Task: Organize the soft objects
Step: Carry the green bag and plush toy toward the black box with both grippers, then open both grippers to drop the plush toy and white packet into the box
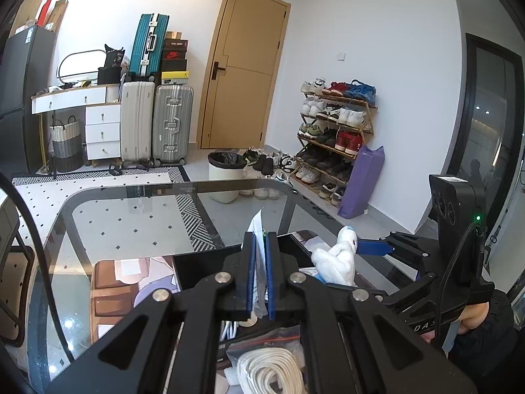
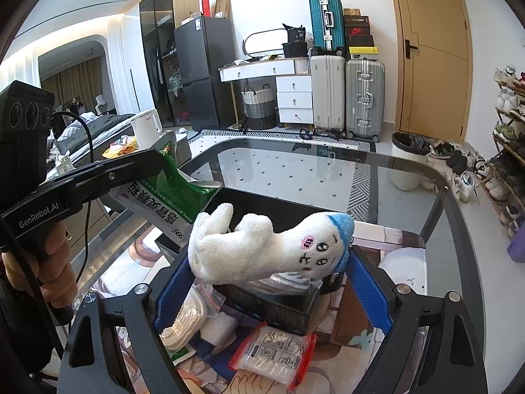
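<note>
The left gripper (image 1: 260, 275) pinches a packet (image 2: 167, 197); the right gripper (image 2: 272, 282), jaws wide, spans the plush (image 2: 262, 246).

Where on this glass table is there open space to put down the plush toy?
The far half of the glass table is bare, from the black box out to the rounded far edge. Near the grippers it is crowded: the box, a rope bundle, a red-edged packet and the plush toy between the right fingers.
</note>
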Demonstrator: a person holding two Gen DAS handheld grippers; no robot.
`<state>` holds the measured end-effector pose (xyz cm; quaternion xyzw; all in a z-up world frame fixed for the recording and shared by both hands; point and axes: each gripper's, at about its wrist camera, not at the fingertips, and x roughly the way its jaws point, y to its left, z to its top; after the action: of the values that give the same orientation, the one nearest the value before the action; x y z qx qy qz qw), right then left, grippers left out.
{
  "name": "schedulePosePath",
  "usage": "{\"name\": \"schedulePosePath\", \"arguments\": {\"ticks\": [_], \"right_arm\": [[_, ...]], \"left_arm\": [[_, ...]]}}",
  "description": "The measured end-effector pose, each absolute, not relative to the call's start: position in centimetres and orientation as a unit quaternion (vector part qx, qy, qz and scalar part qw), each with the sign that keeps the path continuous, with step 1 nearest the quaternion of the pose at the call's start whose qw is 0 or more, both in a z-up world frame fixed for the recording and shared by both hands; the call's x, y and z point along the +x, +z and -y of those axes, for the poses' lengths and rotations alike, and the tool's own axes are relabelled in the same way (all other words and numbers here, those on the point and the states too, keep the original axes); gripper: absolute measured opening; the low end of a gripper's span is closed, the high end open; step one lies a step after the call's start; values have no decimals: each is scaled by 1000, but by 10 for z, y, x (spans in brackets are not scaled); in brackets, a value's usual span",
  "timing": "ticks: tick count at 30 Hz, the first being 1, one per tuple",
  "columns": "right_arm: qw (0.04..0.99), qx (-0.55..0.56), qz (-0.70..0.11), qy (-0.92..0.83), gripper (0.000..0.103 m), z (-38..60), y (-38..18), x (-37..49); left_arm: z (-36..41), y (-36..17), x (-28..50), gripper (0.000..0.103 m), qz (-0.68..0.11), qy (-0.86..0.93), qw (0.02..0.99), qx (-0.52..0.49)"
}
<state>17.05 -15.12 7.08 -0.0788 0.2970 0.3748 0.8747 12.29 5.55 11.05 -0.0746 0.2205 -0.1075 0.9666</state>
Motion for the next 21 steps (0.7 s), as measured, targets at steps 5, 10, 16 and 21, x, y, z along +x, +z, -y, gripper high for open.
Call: {"name": "schedulePosePath", "arguments": {"ticks": [5,10,16,21], "right_arm": [[870,-83,-306,377,91,143,68,181],[865,-89,-314,380,91,136,66,189],[860,-92,-324,384,91,130,61,199],[857,-95,-328,386,91,123,58,208]], "left_arm": [[-59,104,136,3,-231,-106,964,-78],[-60,97,146,3,-240,-107,961,-82],[-61,89,155,3,-249,-111,958,-88],[-64,84,161,3,-254,-111,957,-90]]}}
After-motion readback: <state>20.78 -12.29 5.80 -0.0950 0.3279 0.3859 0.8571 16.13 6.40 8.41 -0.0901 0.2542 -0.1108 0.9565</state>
